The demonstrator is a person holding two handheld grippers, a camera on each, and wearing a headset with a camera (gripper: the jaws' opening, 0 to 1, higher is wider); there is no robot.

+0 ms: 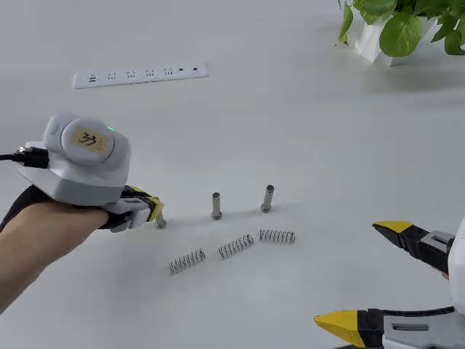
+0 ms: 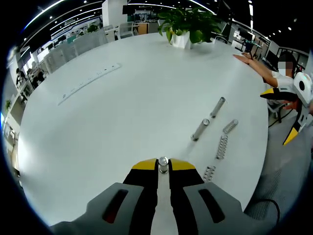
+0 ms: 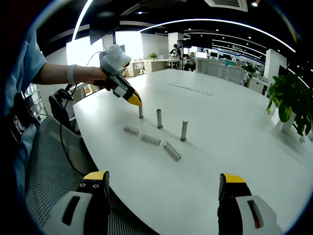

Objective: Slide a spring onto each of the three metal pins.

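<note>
The left gripper [image 1: 154, 211] is clamped on the leftmost pin [image 2: 163, 163], which stands upright on the white table [image 1: 305, 131]. The right gripper [image 1: 365, 276] hangs near the table edge, empty, with its jaws wide apart. Three springs [image 1: 236, 246] lie loose in front of the pins, and none is fitted.

Step in hand: steadying the first pin.

Next move: grip the nearest spring [image 1: 187, 260] with the right gripper and align its bore over the pin top.

— Bright in here, isn't it? Those ceiling strips [image 3: 84, 19] wash the bench [image 1: 305, 131] evenly.
— Soft shadows, hardly any glare. Both gripper views bend hard at the edges; the head view's sharp.
</note>
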